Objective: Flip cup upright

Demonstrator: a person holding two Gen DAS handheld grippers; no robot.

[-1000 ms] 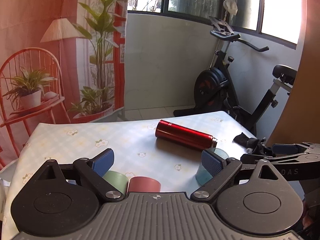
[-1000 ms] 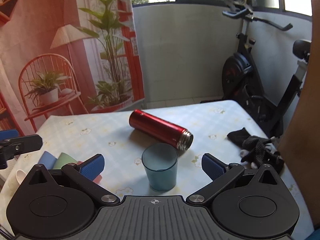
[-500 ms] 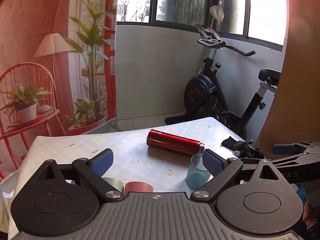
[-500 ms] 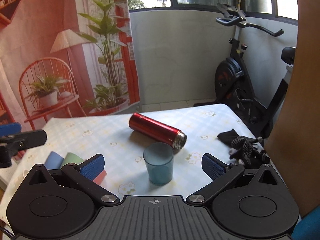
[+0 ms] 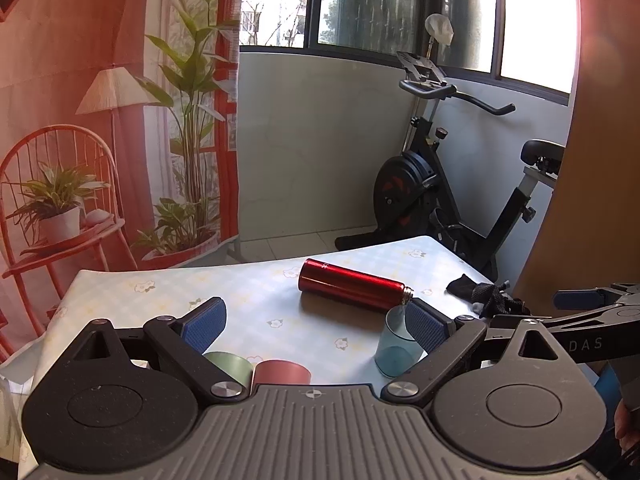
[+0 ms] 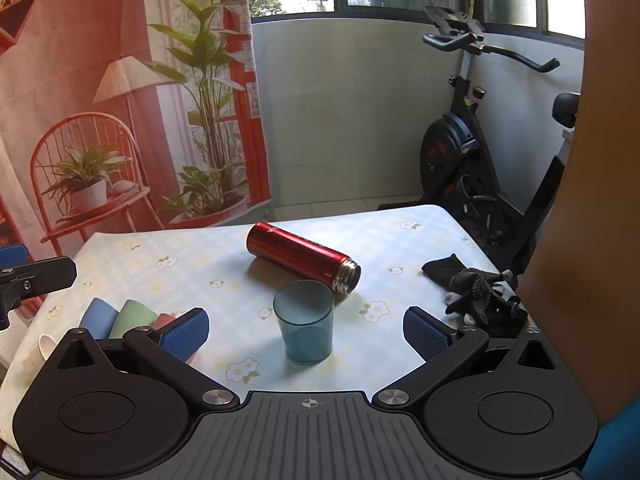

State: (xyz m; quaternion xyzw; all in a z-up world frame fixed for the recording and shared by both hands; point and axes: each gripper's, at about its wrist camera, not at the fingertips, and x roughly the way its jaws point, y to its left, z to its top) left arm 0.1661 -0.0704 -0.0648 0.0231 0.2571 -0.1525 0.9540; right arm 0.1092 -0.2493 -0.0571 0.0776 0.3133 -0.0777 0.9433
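Standing upright at frame centre, the blue cup [image 6: 306, 326] looks finished; both claws, right [image 6: 306, 330] and left [image 5: 316, 326], gape released and should retreat without nudging it.

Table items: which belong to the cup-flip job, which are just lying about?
Job:
- teal cup, upright
- blue cup, green cup, pink cup, lying down
- right gripper, left gripper, both open

Lying about:
- red flask, on its side
- black gloves

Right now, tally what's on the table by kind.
Cups: 5 (teal, blue, green, pink, white)
Flasks: 1 (red)
Gloves: 1 dark heap, number unclear
Total: 7
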